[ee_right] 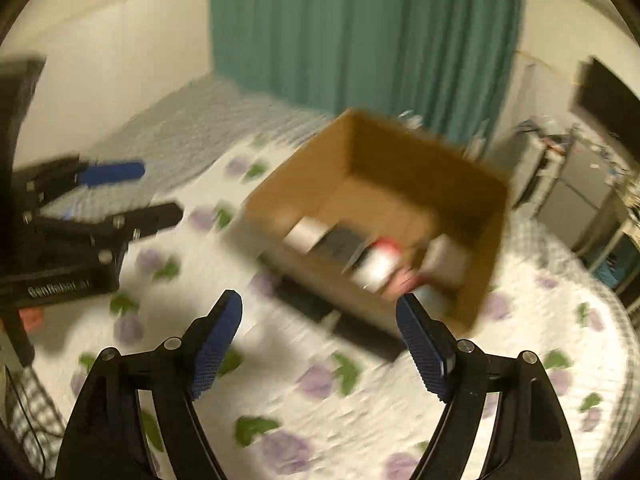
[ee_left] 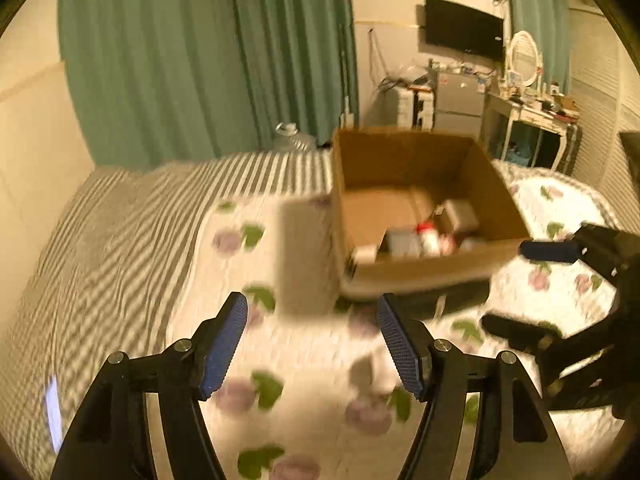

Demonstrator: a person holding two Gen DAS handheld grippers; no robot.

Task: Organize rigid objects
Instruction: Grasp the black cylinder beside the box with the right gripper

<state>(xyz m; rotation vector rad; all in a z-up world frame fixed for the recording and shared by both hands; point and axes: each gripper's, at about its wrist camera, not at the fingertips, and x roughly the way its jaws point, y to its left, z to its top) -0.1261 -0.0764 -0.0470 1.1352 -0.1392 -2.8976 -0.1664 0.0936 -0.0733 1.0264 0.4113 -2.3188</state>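
Observation:
An open cardboard box (ee_left: 400,160) stands on a bed with a floral quilt (ee_left: 304,360). It holds several small rigid items, among them a red-capped white bottle (ee_left: 428,236) and small boxes. The box also shows in the right wrist view (ee_right: 400,160), blurred, with the bottle (ee_right: 380,260) inside. My left gripper (ee_left: 312,320) is open and empty, above the quilt in front of the box. My right gripper (ee_right: 320,320) is open and empty, near the box's front corner. Each gripper shows in the other's view, the right gripper (ee_left: 532,288) at the right and the left gripper (ee_right: 152,192) at the left.
A striped sheet (ee_left: 120,240) covers the bed's left part. Green curtains (ee_left: 200,60) hang behind. A wall TV (ee_left: 464,28), a small fridge (ee_left: 460,100) and a cluttered dresser (ee_left: 532,116) stand at the back right. A dark flat object (ee_right: 360,332) lies under the box's near edge.

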